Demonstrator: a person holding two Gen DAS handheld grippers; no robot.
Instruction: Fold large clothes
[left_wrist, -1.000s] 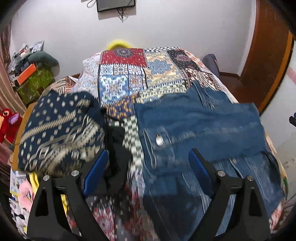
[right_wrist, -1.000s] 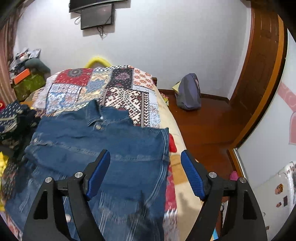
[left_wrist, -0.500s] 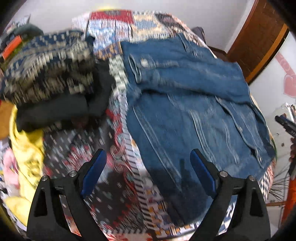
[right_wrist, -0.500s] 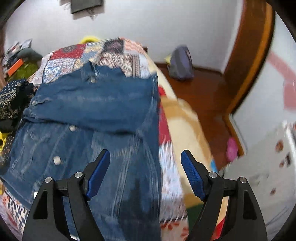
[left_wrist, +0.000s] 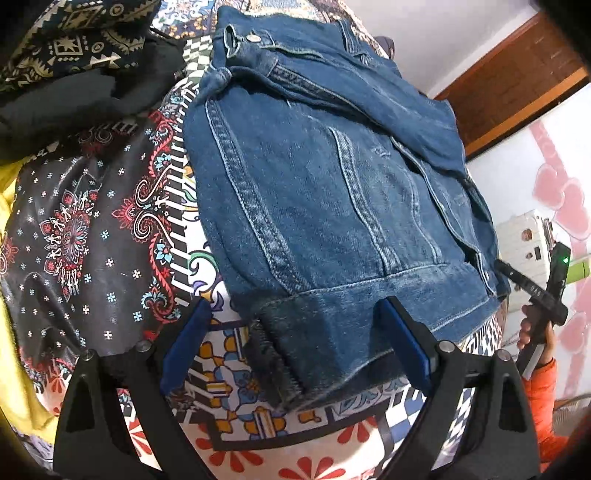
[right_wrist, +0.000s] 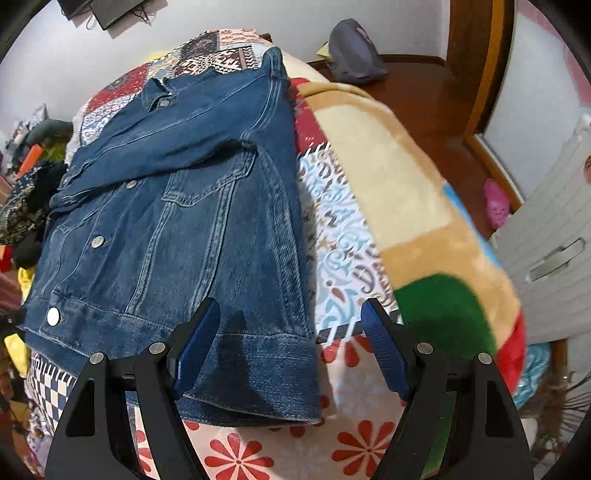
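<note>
Left tool (left_wrist: 291, 343) is wide open w/ the jacket (left_wrist: 332, 192) hem corner between its pads; right tool (right_wrist: 290, 347) is open at the other corner. Jacket lies flat on the bed (right_wrist: 406, 206), near its edge. If only one layer gets pinched, the sleeve may slide off and mess up the fold.

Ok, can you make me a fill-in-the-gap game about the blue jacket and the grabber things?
1. The jacket on the bed is made of blue ____.
2. Both grippers, left and right, have their jaws ____.
3. The pads on the fingers are coloured ____.
4. On the floor by the wall sits a purple ____.

Missing words: denim; open; blue; backpack
</note>
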